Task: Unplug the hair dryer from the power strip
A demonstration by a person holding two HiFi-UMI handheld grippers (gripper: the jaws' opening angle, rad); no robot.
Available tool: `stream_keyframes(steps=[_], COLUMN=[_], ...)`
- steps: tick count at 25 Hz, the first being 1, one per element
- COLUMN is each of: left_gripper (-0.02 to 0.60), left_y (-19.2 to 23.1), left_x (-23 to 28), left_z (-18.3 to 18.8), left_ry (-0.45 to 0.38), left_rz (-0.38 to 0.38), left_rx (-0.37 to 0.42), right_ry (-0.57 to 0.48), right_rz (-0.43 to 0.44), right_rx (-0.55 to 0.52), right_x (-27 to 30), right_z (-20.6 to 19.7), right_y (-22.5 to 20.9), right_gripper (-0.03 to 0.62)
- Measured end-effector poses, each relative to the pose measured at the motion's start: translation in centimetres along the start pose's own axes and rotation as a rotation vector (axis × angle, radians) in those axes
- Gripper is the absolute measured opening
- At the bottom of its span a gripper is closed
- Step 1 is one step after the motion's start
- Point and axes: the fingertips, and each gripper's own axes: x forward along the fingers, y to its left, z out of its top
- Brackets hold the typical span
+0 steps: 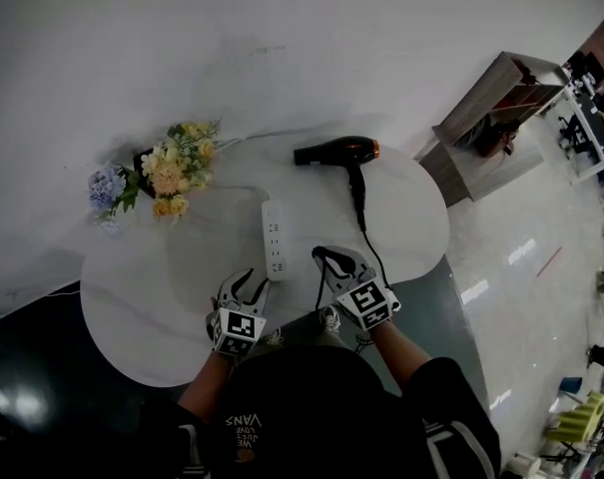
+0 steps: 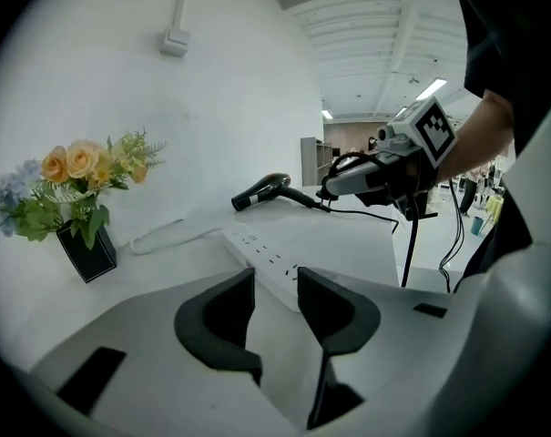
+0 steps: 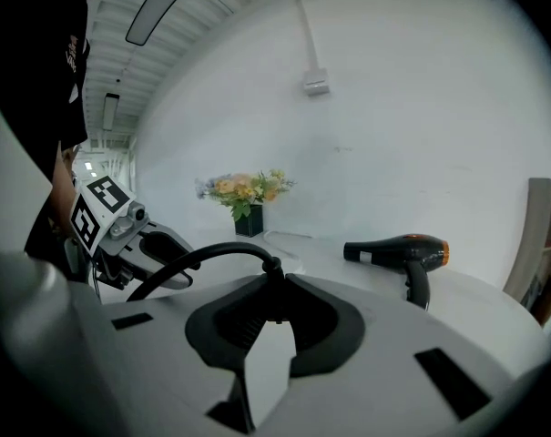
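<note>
On the white table, a white power strip lies near the middle, its long side running away from the person. Beyond the strip and to its right the black hair dryer lies on its side, nozzle pointing left, an orange band at its rear end and its handle pointing back toward the person. Beyond the strip and to its left stands a bunch of yellow and peach flowers in a small black vase, with a pale blue bunch further left. The strip's own white cable curves from its far end toward the vase.

The left gripper hovers at the strip's near end, just to its left; its jaws stand apart with nothing between them. The right gripper sits just right of the strip's near end, clear of it, jaws clamped on the black plug. The dryer's black cord runs from the handle, well right of the strip, and loops into that grasp.
</note>
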Motion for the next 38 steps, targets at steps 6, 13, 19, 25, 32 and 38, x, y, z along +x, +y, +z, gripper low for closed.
stream_keyframes(steps=[6, 13, 19, 25, 32, 38], left_gripper=[0.064, 0.023, 0.018, 0.018, 0.018, 0.018], left_y=[0.5, 0.6, 1.3, 1.9, 2.5, 3.0], left_x=[-1.3, -3.4, -5.0, -6.7, -7.3, -7.7], left_z=[1.8, 4.8, 6.5, 7.3, 8.1, 8.7], left_ry=[-0.089, -0.185, -0.259, -0.246, -0.288, -0.343], left_rz=[-0.025, -0.064, -0.069, -0.063, -0.042, -0.027], left_rx=[0.004, 0.0, -0.05, -0.116, -0.151, -0.157], right_ry=[-0.006, -0.026, -0.07, -0.087, -0.084, -0.088], right_rz=[-0.07, -0.144, -0.193, -0.231, -0.245, -0.244], right_rx=[0.037, 0.096, 0.137, 0.162, 0.181, 0.179], right_x=[-1.4, -3.8, -5.2, -6.2, -6.8, -7.3], right_z=[0.3, 1.2, 2.5, 2.8, 2.6, 3.0], right_y=[0.5, 1.1, 1.8, 1.9, 2.2, 2.3], right_gripper=[0.071, 0.071, 0.071, 0.071, 0.071, 0.071])
